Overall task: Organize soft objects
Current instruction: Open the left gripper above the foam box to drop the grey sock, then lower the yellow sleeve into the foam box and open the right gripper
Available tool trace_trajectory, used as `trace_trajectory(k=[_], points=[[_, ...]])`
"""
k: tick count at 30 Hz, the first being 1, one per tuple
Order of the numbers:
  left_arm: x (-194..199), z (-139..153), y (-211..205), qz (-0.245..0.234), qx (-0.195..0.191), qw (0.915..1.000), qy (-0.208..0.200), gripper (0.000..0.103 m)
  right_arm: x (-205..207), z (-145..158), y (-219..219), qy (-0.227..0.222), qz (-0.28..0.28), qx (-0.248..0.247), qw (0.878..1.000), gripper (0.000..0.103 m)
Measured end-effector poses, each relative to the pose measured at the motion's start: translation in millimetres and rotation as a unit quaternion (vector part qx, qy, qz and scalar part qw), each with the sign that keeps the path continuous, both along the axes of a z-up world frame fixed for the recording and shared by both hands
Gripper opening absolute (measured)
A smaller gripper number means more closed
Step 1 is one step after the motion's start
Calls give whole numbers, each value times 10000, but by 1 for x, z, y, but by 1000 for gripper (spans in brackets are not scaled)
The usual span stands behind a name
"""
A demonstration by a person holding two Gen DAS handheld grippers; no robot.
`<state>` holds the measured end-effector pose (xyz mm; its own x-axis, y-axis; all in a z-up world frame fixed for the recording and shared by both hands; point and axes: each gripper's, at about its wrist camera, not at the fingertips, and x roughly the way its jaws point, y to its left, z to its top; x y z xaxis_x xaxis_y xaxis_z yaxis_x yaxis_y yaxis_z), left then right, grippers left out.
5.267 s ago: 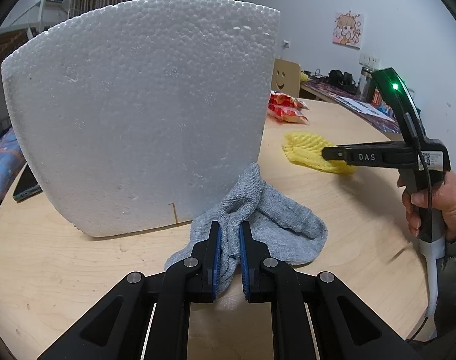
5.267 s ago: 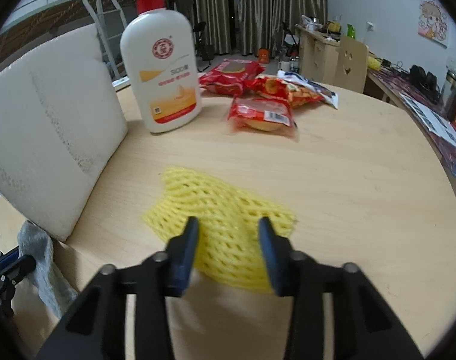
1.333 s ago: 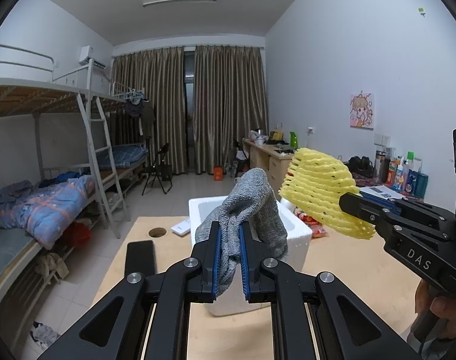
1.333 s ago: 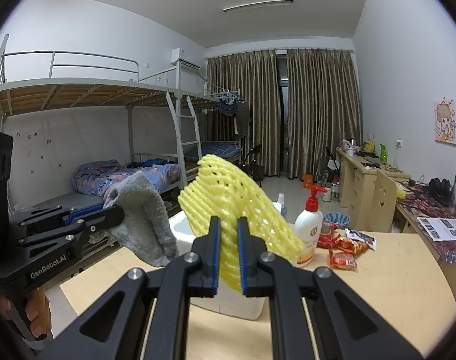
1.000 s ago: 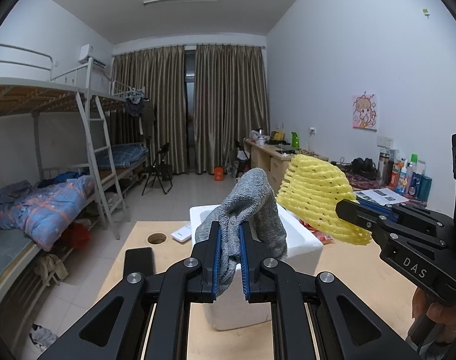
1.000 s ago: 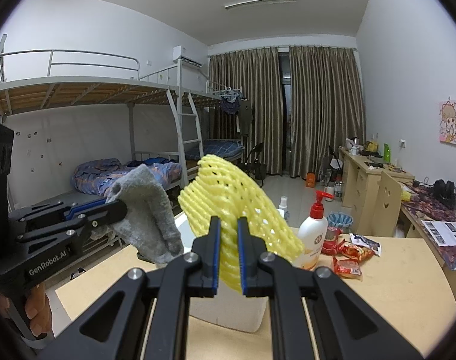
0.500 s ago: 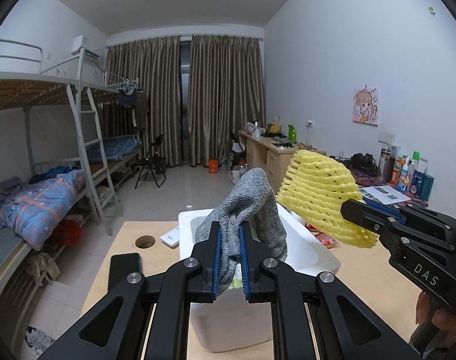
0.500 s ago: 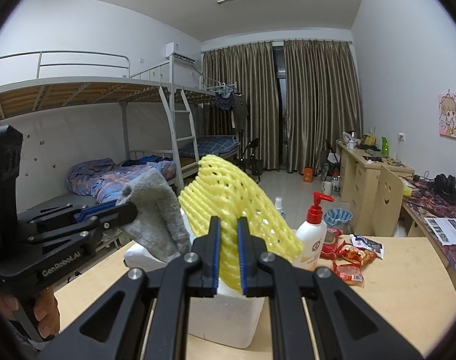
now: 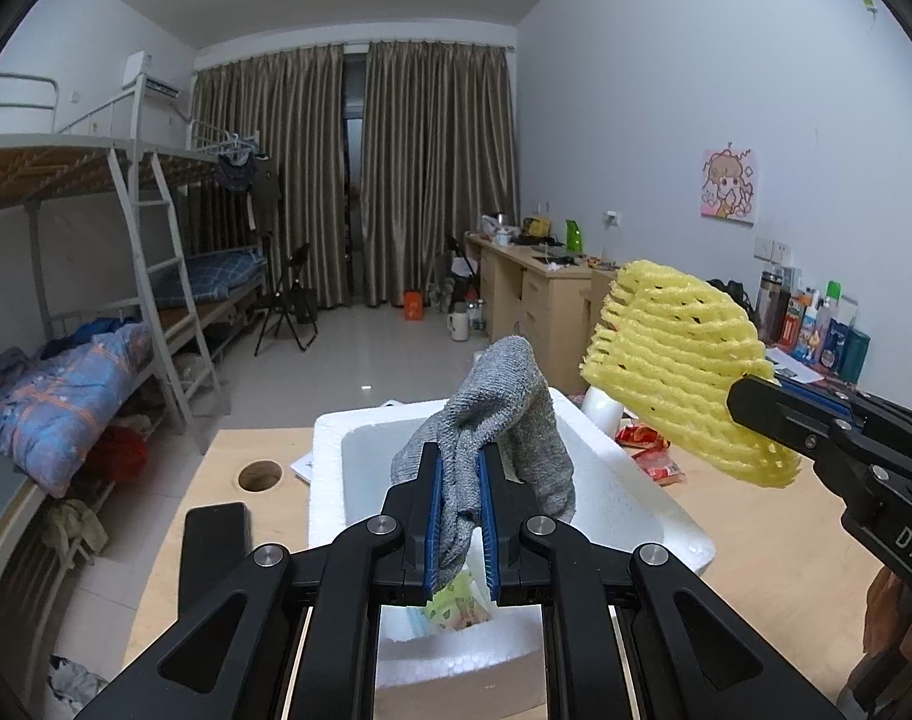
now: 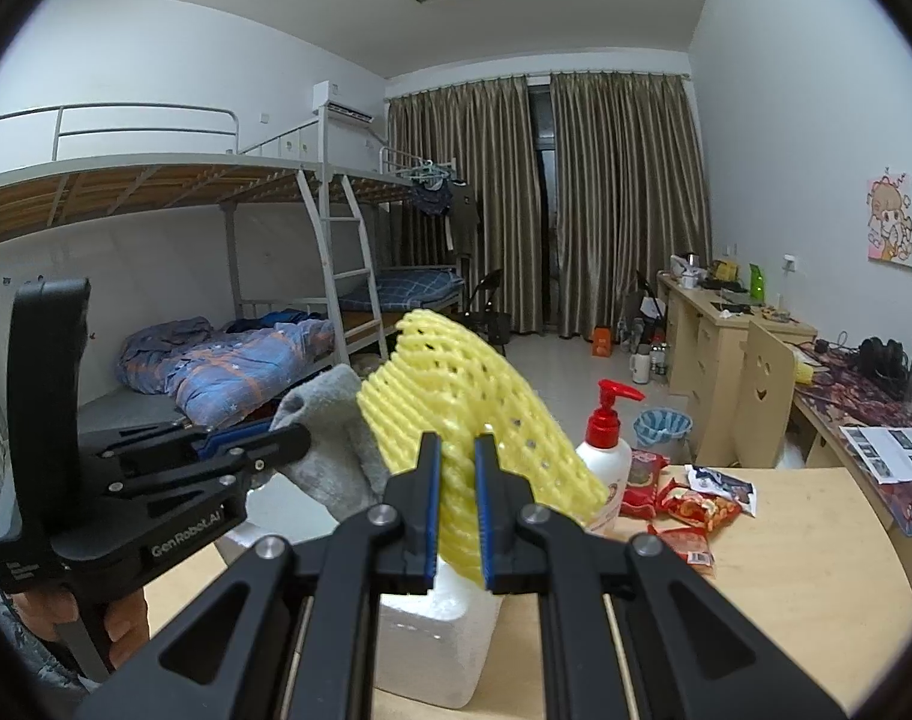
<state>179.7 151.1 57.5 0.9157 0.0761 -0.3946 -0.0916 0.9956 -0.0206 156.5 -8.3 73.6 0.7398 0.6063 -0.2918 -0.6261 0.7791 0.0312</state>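
My left gripper is shut on a grey sock and holds it in the air over the open white foam box. My right gripper is shut on a yellow foam fruit net, held up beside the sock, to the right of the box's opening. In the left wrist view the net and the right gripper's body are at the right. In the right wrist view the sock and the left gripper are at the left. A green printed packet lies inside the box.
The foam box stands on a round wooden table. A lotion pump bottle and red snack packets lie behind it. A black phone and a hole are at the table's left. Bunk beds and desks fill the room.
Since 5.3 s ago both grippers picked up the sock and the net from the table and lifted them. In the last second both moved closer over the foam box.
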Motion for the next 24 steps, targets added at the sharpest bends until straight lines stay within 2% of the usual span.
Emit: trace_trajectory(k=[5,6,8,9,10,13,24], points=[[3,-1,3,64,45,10000,-42,16,2,0,3,32,-14,-16,10000,13],[3,-1,4,111,61,9999,-49,23,3,0,3,33,-23,-13,10000,13],[2,-2,6,179,79,9998,-42,52,5,0,3,44,-24,-5,10000,13],[1,-1,7,225,58,9997,-73,78,5,1,3,43,-30,-9,10000,14],[-2,0,9,279,28,9995,-151,95,6,0,3,45,-30,-9,10000,14],[-15,4,14,491,13,9979,-432,100,6,0,4,47,-35,-10,10000,13],[-50,7,38,981,111,9934,-591,102,11,-3,17,99,111,-114,9998,13]])
